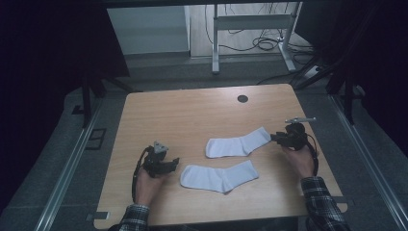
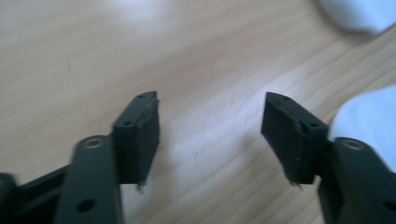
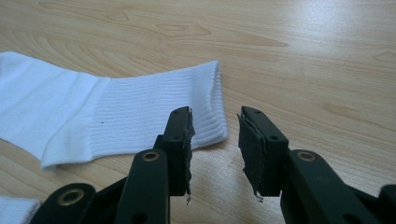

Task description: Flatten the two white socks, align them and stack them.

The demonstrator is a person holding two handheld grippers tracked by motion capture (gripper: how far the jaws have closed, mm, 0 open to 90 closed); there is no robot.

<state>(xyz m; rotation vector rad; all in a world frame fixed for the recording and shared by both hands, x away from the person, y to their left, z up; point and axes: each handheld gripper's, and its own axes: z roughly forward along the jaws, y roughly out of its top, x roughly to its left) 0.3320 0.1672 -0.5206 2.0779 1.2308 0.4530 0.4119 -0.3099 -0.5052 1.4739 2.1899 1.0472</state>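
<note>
Plaid-sleeved forearms enter at the near edge, each hand carrying a tool over the wooden table (image 1: 192, 115). Two white socks lie flat near its middle, close together but apart: the far sock (image 1: 236, 143) with its ribbed cuff toward the right tool (image 1: 275, 138), the near sock (image 1: 219, 176) with its toe end just beside the left tool (image 1: 174, 163). Right tool: jaws apart with a moderate gap, poised at the cuff edge of the far sock (image 3: 116, 116), gripping nothing. Left tool: jaws wide apart over bare wood, the near sock (image 2: 373, 121) at its right margin, untouched. Risk assessment: the cuff lies flat, so a closing jaw may slide over it or pinch one layer only; a dragged sock could bunch or displace its neighbour.
</note>
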